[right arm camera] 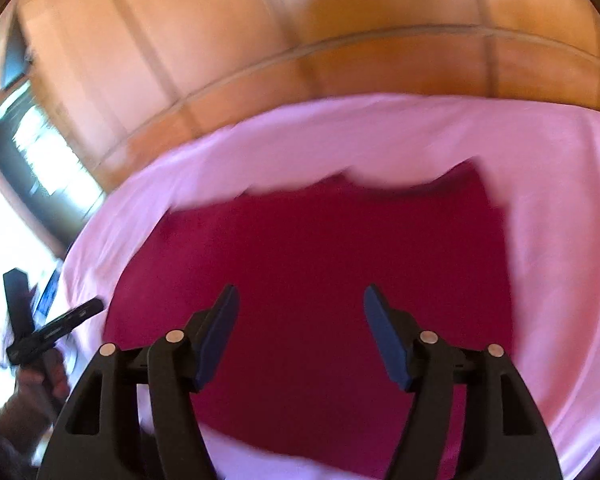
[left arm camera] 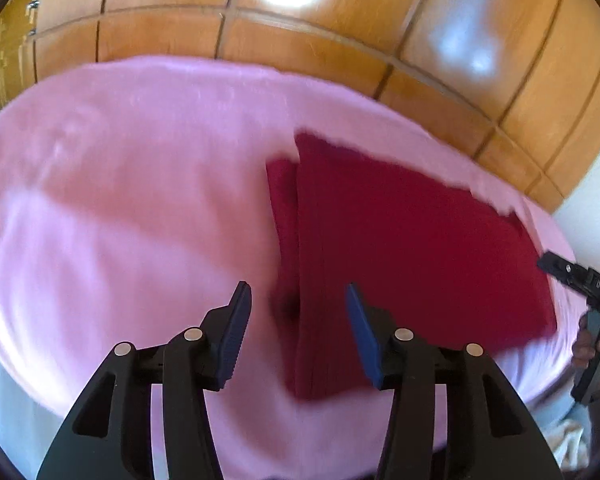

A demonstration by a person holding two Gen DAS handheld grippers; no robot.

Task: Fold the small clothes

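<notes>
A dark red garment (left arm camera: 400, 248) lies flat on a pink sheet (left arm camera: 140, 200), with a folded strip along its left edge. My left gripper (left arm camera: 296, 300) is open and empty, above the garment's near left edge. My right gripper (right arm camera: 300, 304) is open and empty, above the middle of the garment (right arm camera: 320, 248). The right gripper's tip also shows at the right edge of the left wrist view (left arm camera: 568, 276), beside the garment's right side. The left gripper also shows at the left edge of the right wrist view (right arm camera: 56, 328). Both views are blurred.
The pink sheet (right arm camera: 560, 200) covers a bed. Wooden wardrobe panels (left arm camera: 300, 48) stand behind the bed. A window (right arm camera: 40, 160) is at the far left in the right wrist view. Pale cloth (left arm camera: 568, 444) lies below the bed's right side.
</notes>
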